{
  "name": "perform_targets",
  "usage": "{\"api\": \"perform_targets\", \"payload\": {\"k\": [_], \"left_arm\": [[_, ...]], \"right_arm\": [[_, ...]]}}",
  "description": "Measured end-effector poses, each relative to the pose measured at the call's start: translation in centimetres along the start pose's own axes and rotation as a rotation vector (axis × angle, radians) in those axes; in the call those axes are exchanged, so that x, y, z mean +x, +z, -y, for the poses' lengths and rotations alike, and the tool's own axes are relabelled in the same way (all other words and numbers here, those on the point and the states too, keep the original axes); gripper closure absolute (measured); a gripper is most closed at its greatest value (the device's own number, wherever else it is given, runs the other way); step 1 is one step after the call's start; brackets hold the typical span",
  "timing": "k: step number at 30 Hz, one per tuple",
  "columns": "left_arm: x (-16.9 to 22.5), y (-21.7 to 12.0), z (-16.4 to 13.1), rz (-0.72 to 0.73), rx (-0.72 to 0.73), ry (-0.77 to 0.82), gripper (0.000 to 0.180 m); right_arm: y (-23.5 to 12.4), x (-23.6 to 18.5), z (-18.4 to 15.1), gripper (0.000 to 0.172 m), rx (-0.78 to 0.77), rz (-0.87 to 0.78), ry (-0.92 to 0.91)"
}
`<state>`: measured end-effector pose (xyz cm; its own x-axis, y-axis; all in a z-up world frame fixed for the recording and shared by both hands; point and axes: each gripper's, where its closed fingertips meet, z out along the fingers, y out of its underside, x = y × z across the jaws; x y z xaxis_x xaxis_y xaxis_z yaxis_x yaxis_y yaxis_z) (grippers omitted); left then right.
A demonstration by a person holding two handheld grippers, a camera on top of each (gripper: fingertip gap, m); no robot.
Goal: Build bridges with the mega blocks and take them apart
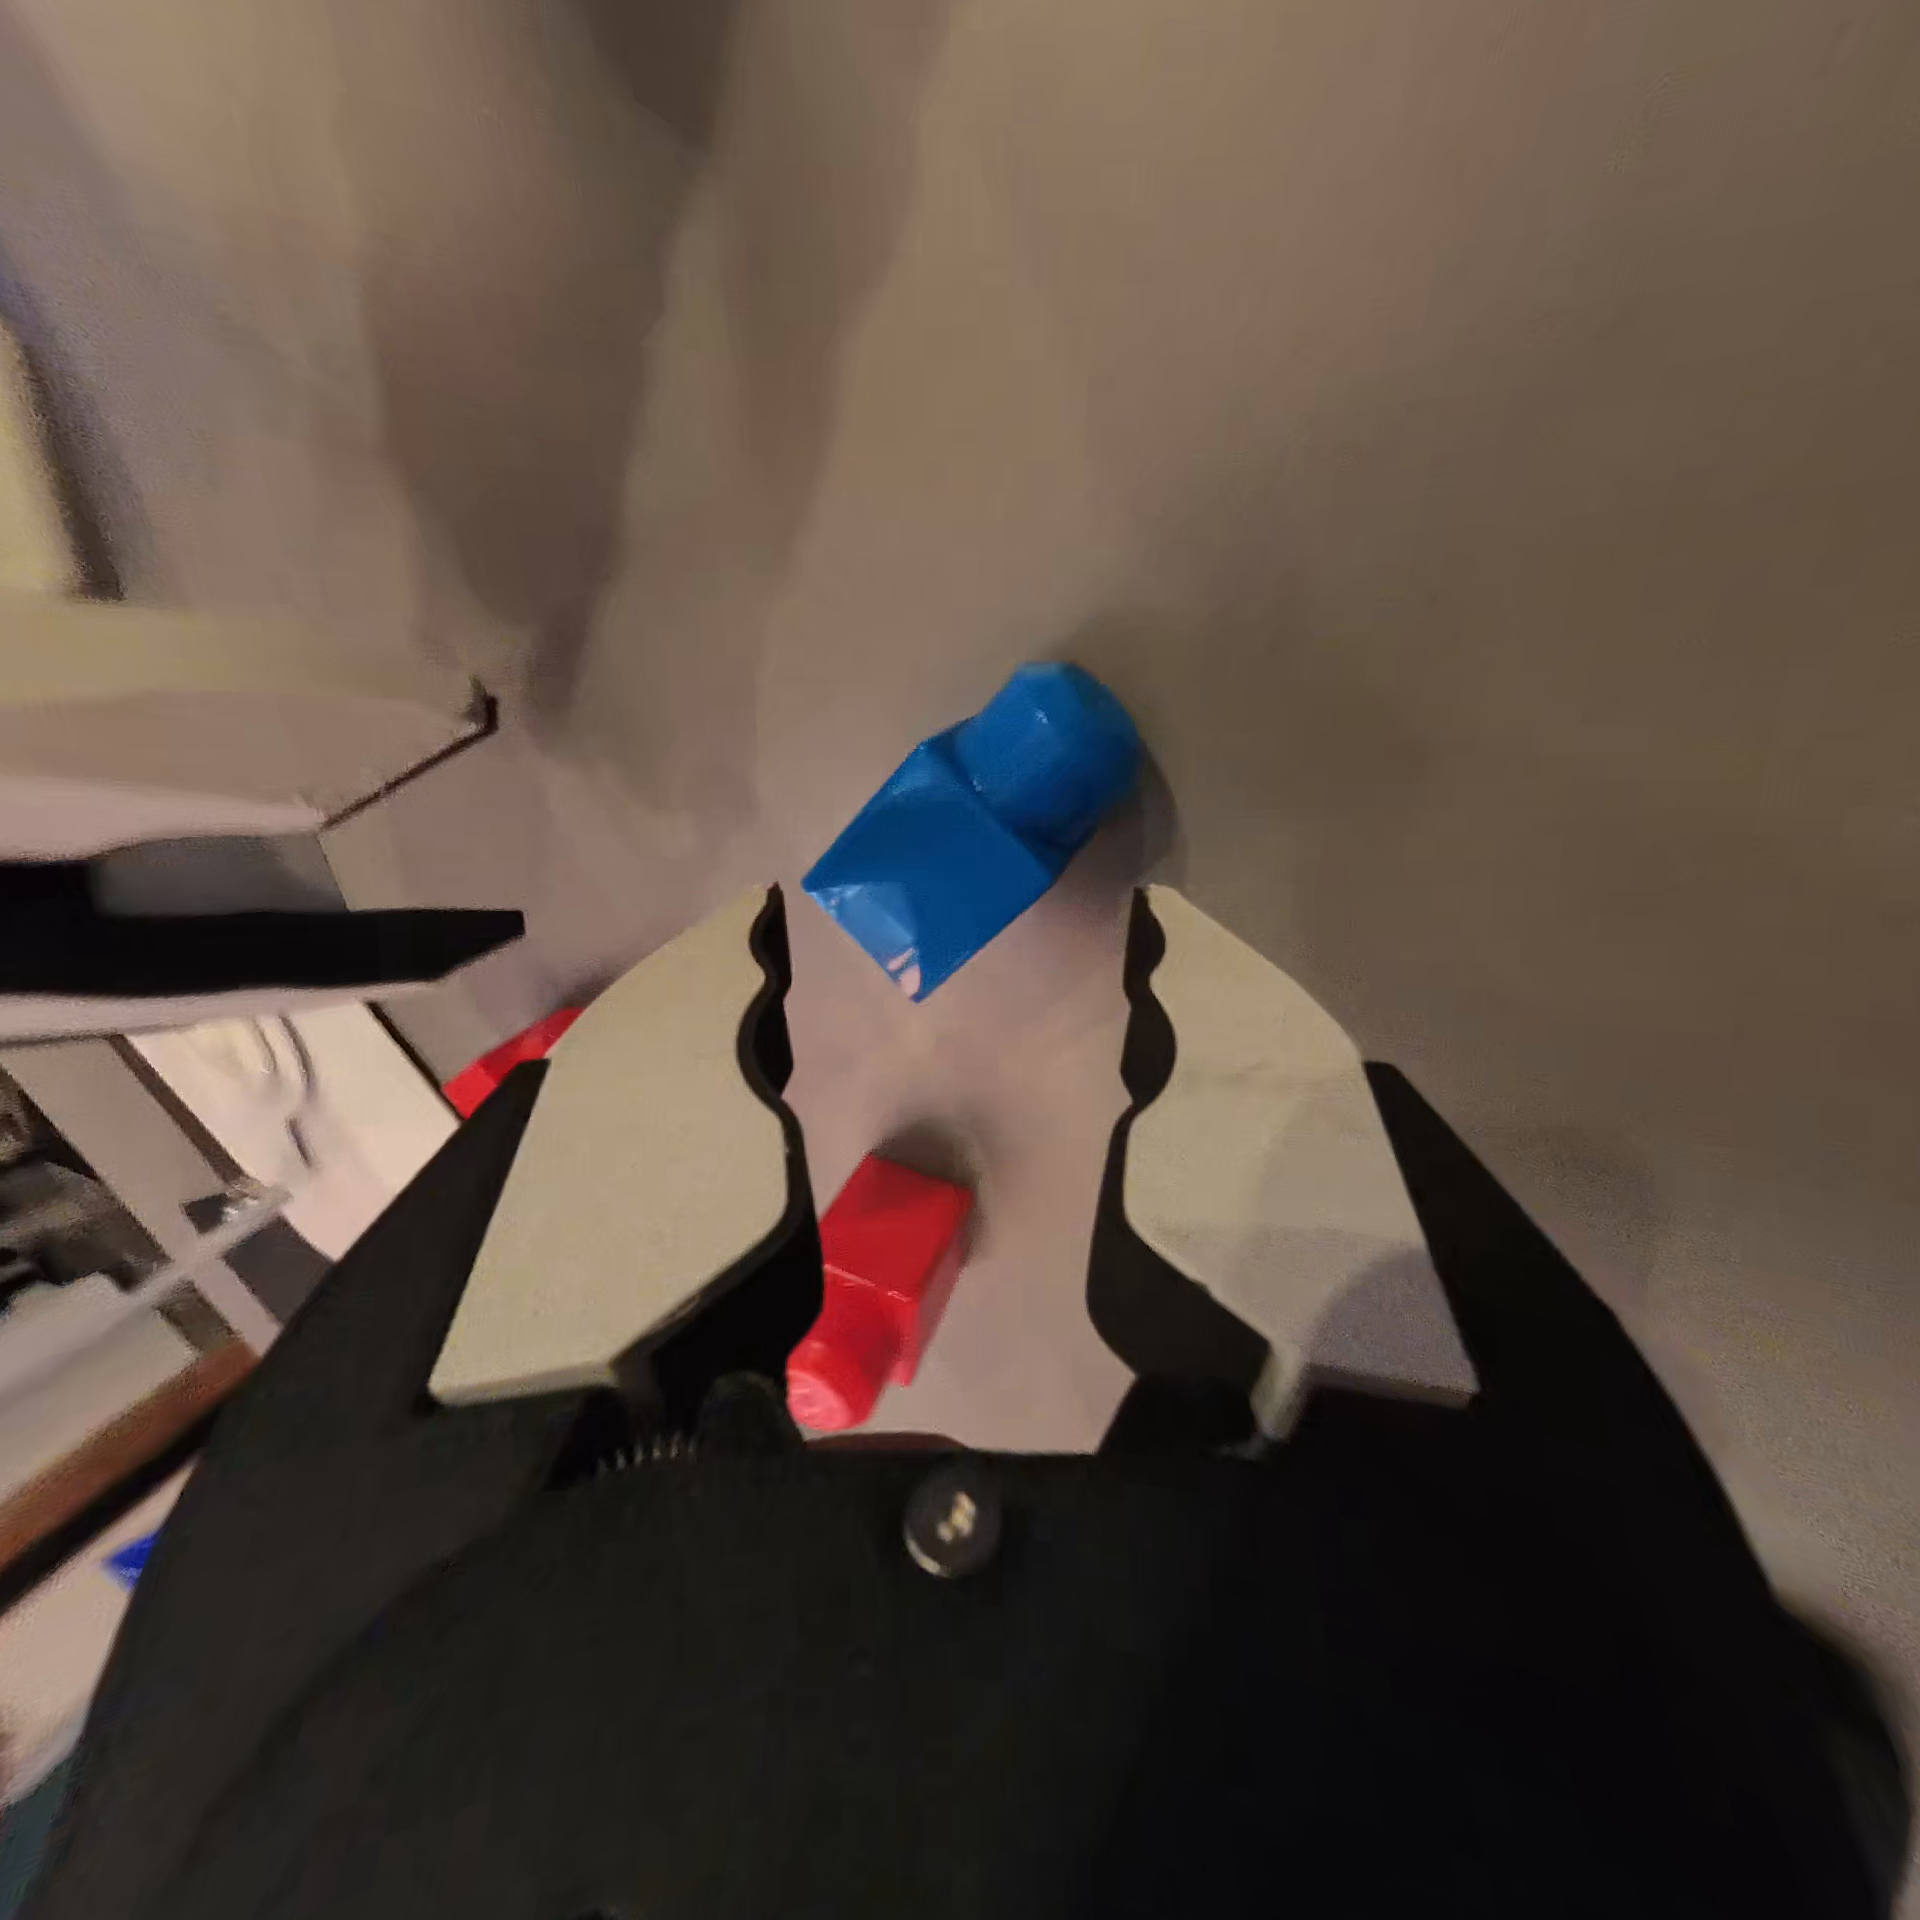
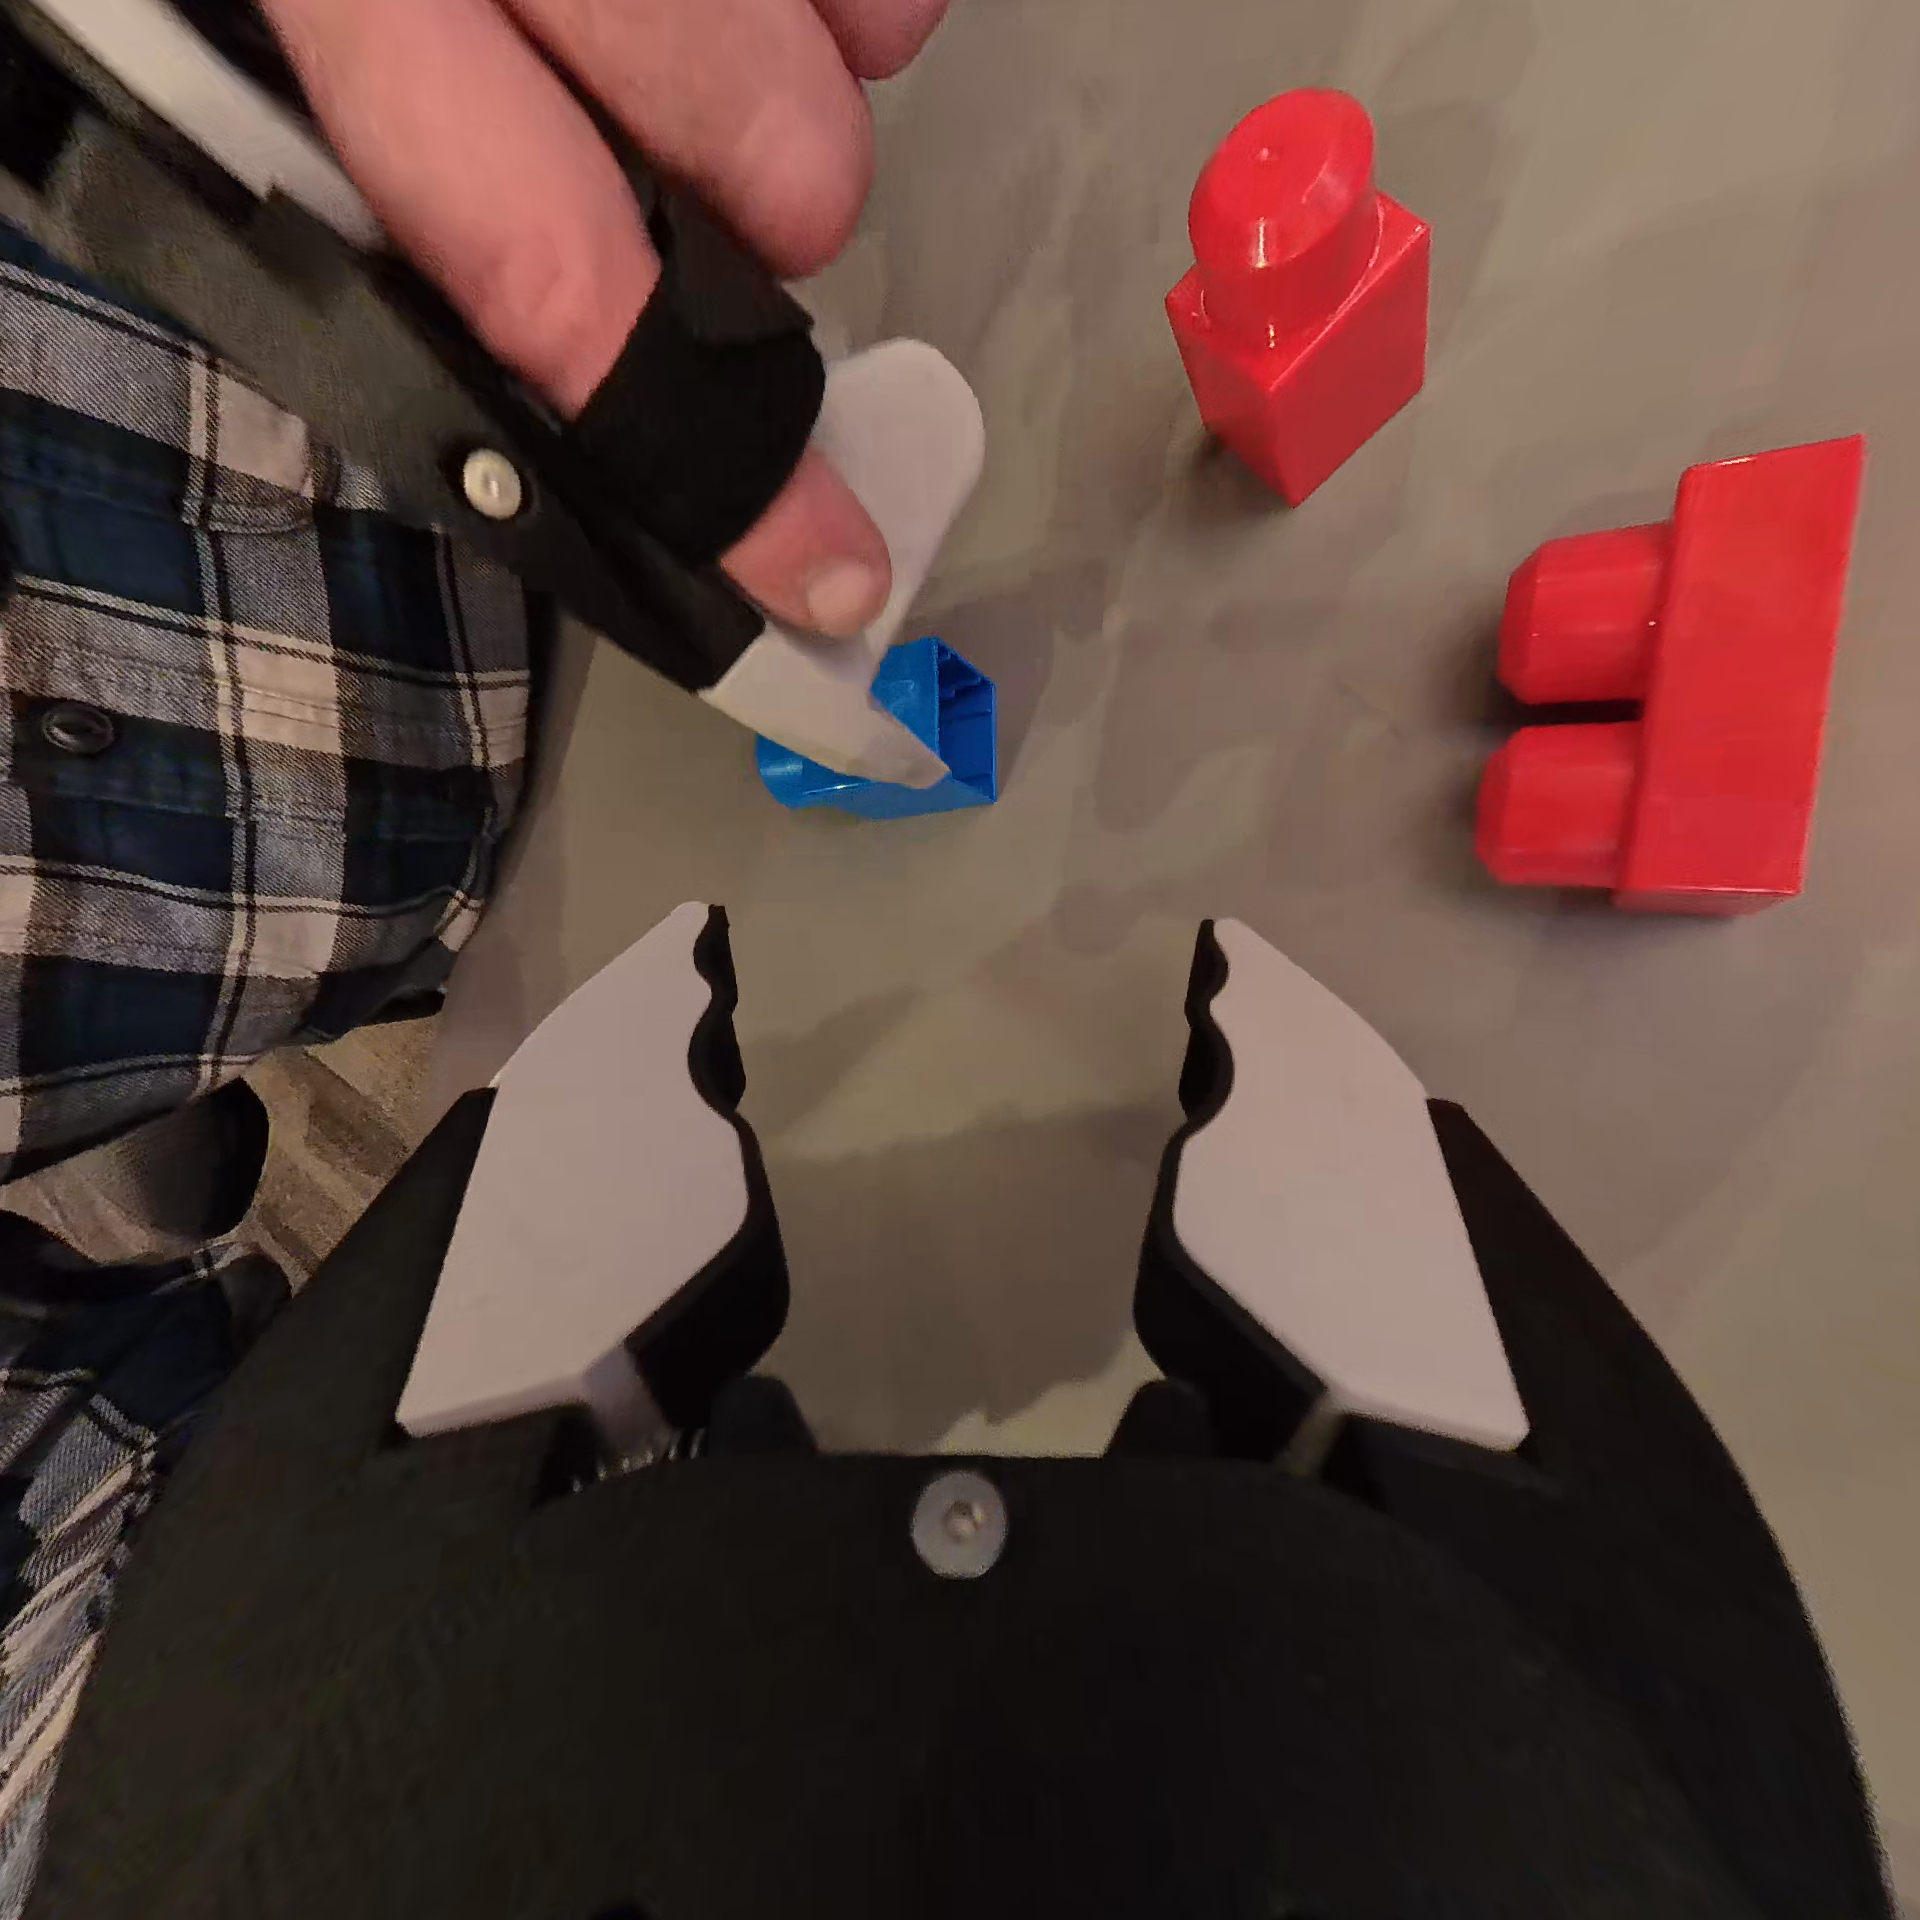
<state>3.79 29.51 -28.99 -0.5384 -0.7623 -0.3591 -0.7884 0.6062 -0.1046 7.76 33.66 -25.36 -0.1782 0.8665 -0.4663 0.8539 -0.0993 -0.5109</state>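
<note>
Grey tabletop (image 2: pixel 1039 1195) lies bare between the spread fingers of the right gripper (image 2: pixel 961 920), which pinches nothing; smooth open surface runs ahead of its tips. Beyond them, slightly left, a small blue block (image 2: pixel 951 727) lies tipped on its side with its hollow underside facing right. The tip of the left gripper (image 1: pixel 961 894) reaches down over it from the upper left, guided by a hand (image 2: pixel 623 208) in a black fingerless glove. Seen from that gripper's own side, its fingers stand apart with the blue block lying just past the tips, nearer the left one, and neither pad pressing it. Below those fingers a red one-stud block (image 1: pixel 883 1288) lies on its side.

Farther right in the right wrist view, well apart from the blue block, a red one-stud block (image 2: pixel 1309 312) stands upright, and a red two-stud block (image 2: pixel 1704 686) lies on its side, studs pointing left. A plaid shirt (image 2: pixel 208 727) lines the table's left edge.
</note>
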Motion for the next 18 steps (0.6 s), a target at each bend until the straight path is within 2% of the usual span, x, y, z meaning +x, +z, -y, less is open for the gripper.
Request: {"api": "perform_targets", "payload": {"k": [3, 6, 10, 13, 16, 18], "left_arm": [[-0.9, 0.4, -0.1, -0.034, -0.053, 0.207, 0.124], [-0.4, 1.2, -0.4, -0.149, -0.094, 0.284, 0.134], [-0.1, 1.8, 0.2, -0.172, -0.072, 0.270, 0.142], [-0.9, 0.8, 1.2, -0.071, 0.031, 0.085, 0.143], [-1.6, -2.2, 1.9, 0.043, 0.255, -0.276, 0.143], [-2.3, -3.8, 1.0, 0.132, 0.397, -0.560, 0.143]], "right_arm": [[-0.3, -0.1, -0.2, 0.088, 0.007, 0.006, 0.001], [-0.9, 0.0, -0.2, 0.089, 0.022, 0.000, 0.002], [-1.6, 0.0, -0.3, 0.090, 0.040, -0.011, 0.003], [-2.2, 0.0, -0.4, 0.092, 0.056, -0.016, 0.005], [-2.7, -0.1, -0.3, 0.092, 0.072, -0.018, -0.002], [-2.8, -0.3, -0.1, 0.093, 0.084, -0.010, -0.007]]}}
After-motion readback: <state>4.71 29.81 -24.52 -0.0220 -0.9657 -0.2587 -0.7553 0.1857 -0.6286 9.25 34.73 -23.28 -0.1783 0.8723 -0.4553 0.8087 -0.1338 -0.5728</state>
